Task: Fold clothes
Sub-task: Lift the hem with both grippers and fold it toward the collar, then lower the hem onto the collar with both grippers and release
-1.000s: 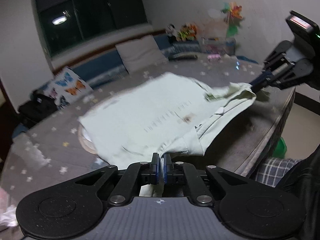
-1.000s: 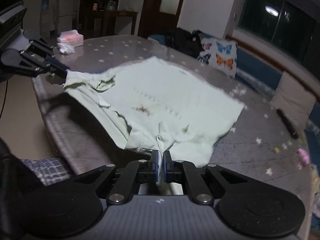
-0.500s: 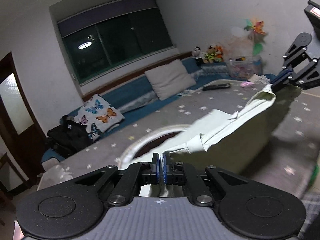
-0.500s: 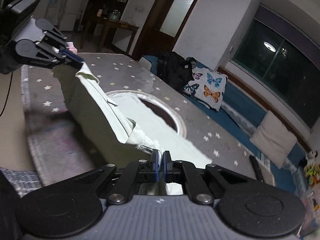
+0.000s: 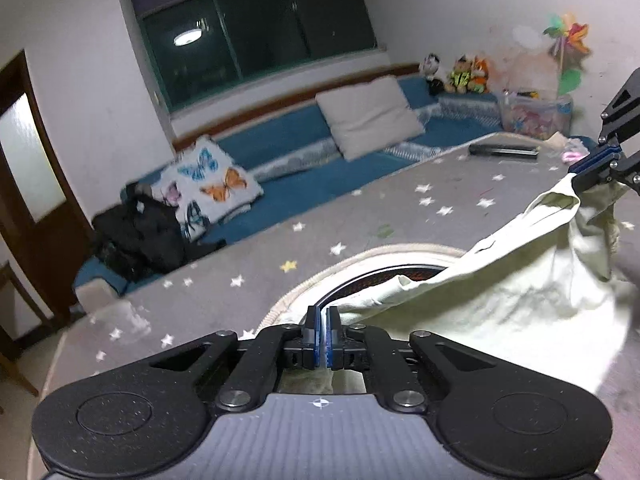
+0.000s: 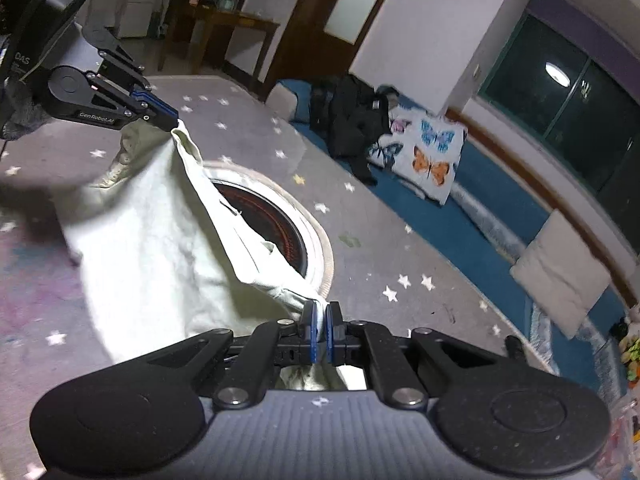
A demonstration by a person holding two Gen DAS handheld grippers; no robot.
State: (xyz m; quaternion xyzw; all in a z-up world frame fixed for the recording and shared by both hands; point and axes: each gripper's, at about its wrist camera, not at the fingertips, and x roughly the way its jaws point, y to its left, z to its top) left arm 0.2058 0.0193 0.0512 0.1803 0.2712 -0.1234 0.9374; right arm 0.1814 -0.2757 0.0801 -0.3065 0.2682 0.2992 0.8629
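A pale green shirt (image 5: 516,300) hangs in the air, stretched between both grippers above the grey star-patterned table (image 5: 360,216). My left gripper (image 5: 322,316) is shut on one end of its top edge. The right gripper (image 5: 592,168) shows at the far right of the left wrist view, pinching the other end. In the right wrist view my right gripper (image 6: 320,312) is shut on the shirt (image 6: 160,240), and the left gripper (image 6: 172,122) holds the far corner at upper left. The cloth sags downward between them.
A round dark hotplate with a cream rim (image 6: 276,224) sits in the table (image 6: 380,248) under the shirt. A blue bench with a butterfly cushion (image 5: 208,184), a white pillow (image 5: 368,116) and a black bag (image 5: 144,232) runs behind. A remote (image 5: 504,150) lies far right.
Both grippers have lifted the shirt off the table, where it lay spread a second ago. It now hangs between them, and the hotplate beneath is uncovered.
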